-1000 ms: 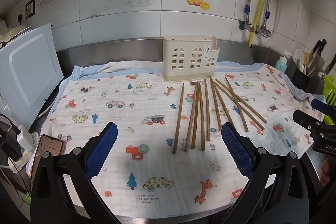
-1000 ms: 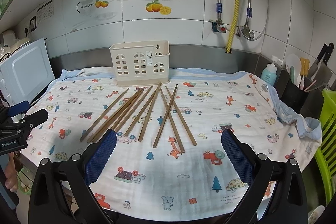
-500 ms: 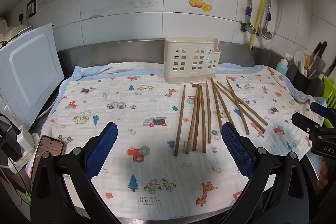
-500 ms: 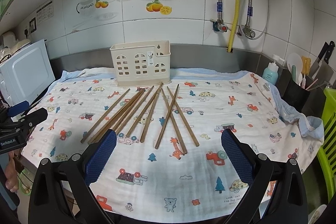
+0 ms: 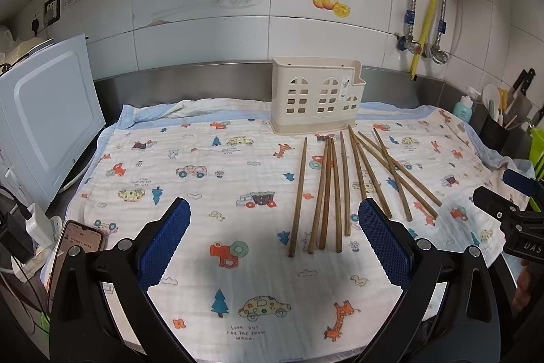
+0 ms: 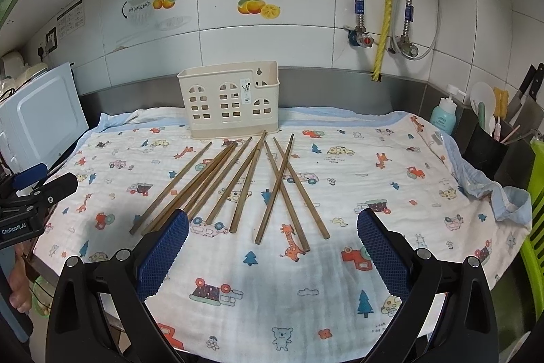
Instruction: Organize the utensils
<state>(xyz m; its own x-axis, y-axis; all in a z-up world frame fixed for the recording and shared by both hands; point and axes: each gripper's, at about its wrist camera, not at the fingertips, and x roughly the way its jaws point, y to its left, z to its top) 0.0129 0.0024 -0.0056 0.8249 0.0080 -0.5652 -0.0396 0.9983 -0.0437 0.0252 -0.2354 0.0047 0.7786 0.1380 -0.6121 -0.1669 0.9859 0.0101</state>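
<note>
Several brown wooden chopsticks (image 5: 335, 189) lie loose on a printed cloth (image 5: 204, 179), fanned out in front of a cream plastic utensil holder (image 5: 316, 94) that stands upright at the back. They also show in the right wrist view (image 6: 244, 182), with the holder (image 6: 229, 101) behind them. My left gripper (image 5: 273, 227) is open and empty, above the cloth's near edge, left of the chopsticks' near ends. My right gripper (image 6: 272, 238) is open and empty, just in front of the chopsticks' near ends.
A white microwave (image 5: 40, 131) stands at the left, with a phone (image 5: 80, 240) and cables beside it. A black utensil pot (image 6: 486, 148), a soap bottle (image 6: 443, 114) and a green rack (image 6: 535, 220) stand at the right. A tiled wall with pipes is behind.
Both grippers have moved slightly forward toward the chopsticks and holder. Both stay open and nothing on the cloth has moved.
</note>
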